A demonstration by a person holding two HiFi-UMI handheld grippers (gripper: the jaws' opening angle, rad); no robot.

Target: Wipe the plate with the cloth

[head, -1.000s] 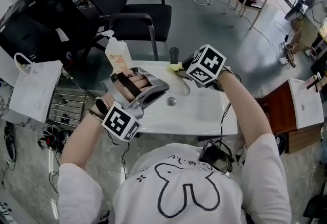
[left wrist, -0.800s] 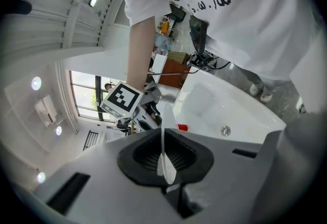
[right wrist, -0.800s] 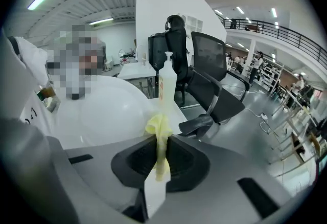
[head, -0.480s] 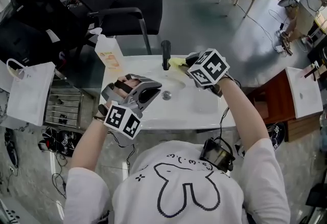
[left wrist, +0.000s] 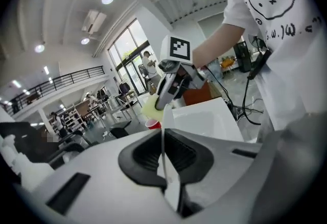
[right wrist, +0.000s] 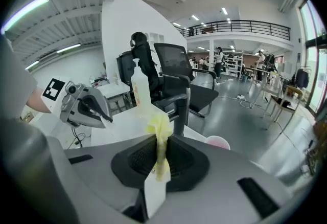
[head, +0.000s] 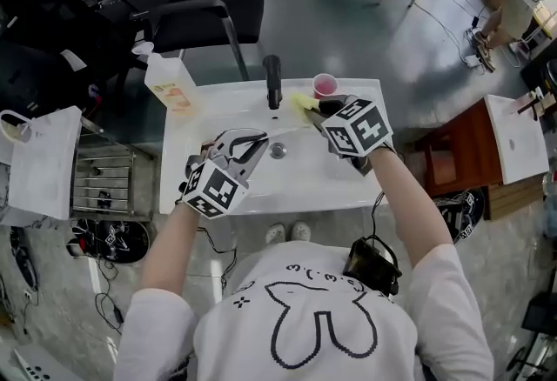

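Lower now over the bench's (head: 348, 183) middle, my left gripper (head: 258, 142) pinches the plate (head: 289, 132) by its rim, and my right gripper (head: 317, 110) clamps the cloth (head: 300, 101) beside it. Next, I'd press cloth against plate.

white t-shirt (head: 226, 344) with black rabbit outline
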